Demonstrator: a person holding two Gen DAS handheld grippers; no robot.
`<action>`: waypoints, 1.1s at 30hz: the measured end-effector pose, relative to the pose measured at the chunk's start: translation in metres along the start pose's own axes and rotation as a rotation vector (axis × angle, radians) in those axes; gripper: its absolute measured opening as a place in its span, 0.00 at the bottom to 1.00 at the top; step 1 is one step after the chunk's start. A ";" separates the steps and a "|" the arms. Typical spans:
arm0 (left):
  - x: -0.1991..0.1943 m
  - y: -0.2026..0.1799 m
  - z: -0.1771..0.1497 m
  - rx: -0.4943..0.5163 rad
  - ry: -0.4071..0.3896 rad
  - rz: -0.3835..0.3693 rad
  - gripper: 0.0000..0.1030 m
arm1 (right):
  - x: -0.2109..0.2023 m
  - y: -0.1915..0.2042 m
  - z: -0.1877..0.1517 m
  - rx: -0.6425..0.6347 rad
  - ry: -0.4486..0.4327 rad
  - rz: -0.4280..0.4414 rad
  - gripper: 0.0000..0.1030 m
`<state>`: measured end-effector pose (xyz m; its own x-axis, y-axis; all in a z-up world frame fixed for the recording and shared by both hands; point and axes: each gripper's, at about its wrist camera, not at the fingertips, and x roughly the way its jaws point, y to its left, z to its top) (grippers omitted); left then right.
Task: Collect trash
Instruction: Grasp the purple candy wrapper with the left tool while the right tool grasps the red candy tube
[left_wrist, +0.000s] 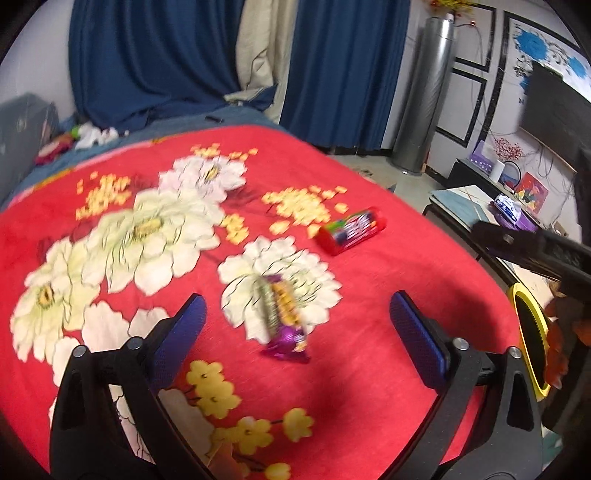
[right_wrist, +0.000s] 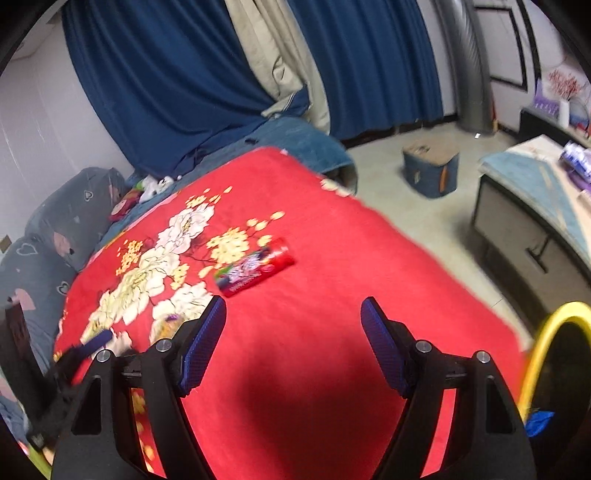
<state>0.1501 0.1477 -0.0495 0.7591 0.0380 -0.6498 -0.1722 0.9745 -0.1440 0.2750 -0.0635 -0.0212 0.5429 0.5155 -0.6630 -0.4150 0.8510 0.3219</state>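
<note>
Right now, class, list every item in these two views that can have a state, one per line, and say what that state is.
left hand-held gripper: open, empty, above the purple wrapper
right hand-held gripper: open, empty, above the blanket
purple wrapper: lying on the red blanket, untouched
red snack packet: lying on its side on the blanket, untouched
yellow-rimmed bin: open-topped, beside the bed
blue curtains: drawn

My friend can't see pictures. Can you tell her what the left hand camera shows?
The left gripper, open, hovers over a purple snack wrapper lying on a red flowered blanket. A red wrapper lies farther off, and a yellow-rimmed bin sits at the right edge.
</note>
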 end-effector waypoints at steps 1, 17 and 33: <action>0.004 0.005 -0.002 -0.017 0.015 -0.014 0.79 | 0.012 0.005 0.003 0.006 0.021 0.003 0.71; 0.040 0.019 -0.022 -0.147 0.154 -0.136 0.34 | 0.127 0.030 0.032 0.158 0.144 -0.017 0.70; 0.033 0.002 -0.022 -0.063 0.116 -0.162 0.18 | 0.119 0.020 0.007 0.090 0.105 0.021 0.34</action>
<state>0.1611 0.1459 -0.0872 0.7032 -0.1469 -0.6956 -0.0956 0.9500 -0.2972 0.3365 0.0152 -0.0890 0.4538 0.5238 -0.7209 -0.3552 0.8483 0.3927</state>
